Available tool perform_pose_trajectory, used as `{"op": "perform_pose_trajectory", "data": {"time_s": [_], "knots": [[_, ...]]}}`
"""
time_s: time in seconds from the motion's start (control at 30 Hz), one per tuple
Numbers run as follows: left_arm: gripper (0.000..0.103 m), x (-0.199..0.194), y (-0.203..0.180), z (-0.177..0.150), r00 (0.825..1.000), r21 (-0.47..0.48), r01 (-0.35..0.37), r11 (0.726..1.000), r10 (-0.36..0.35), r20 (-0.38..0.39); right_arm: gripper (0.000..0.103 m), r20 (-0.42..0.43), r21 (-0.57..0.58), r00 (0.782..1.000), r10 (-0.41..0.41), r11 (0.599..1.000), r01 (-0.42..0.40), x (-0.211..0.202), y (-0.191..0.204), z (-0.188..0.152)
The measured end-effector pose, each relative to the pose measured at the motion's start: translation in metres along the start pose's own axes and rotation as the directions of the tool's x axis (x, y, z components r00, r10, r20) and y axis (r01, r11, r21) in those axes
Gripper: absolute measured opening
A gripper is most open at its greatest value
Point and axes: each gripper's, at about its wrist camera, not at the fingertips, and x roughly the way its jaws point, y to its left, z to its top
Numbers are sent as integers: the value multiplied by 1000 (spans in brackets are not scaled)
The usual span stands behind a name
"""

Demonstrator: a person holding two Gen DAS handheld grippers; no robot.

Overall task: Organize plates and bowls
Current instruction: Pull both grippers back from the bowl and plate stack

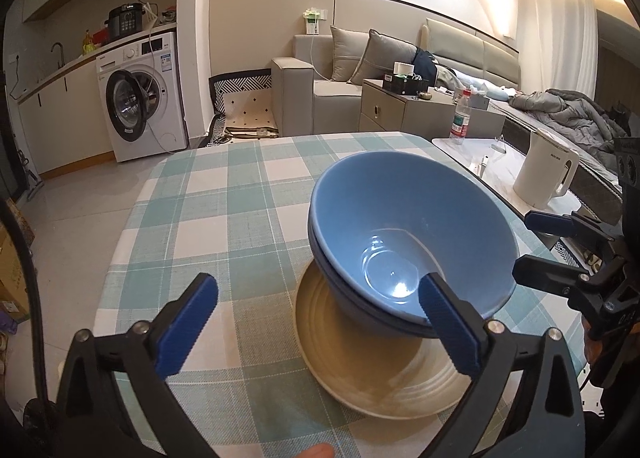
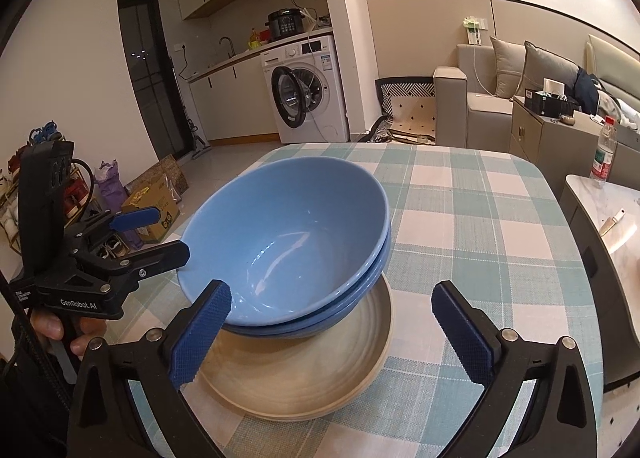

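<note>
Bowls (image 1: 412, 234): two blue, nested, tilted on cream plate (image 1: 372, 374) | left gripper (image 1: 316, 330), right gripper (image 2: 328, 334): jaws wide, empty

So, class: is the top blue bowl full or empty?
Empty. The top blue bowl shows only bare glazed bottom with light reflections; it sits nested in a second blue bowl on the beige plate.

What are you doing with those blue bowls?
Tidying dishes. Two blue bowls sit nested on a stack of cream plates on the checked tablecloth. The left gripper and right gripper are both open, one on each side of the stack, holding nothing.
</note>
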Motion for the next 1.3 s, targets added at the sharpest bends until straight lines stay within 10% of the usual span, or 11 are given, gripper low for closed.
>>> {"op": "perform_pose_trajectory", "data": {"time_s": [1.3], "knots": [[103,-55,0,-65,978,12,-69,998,65,200,102,248,-84,969,11,996,10,-53,8,-70]]}}
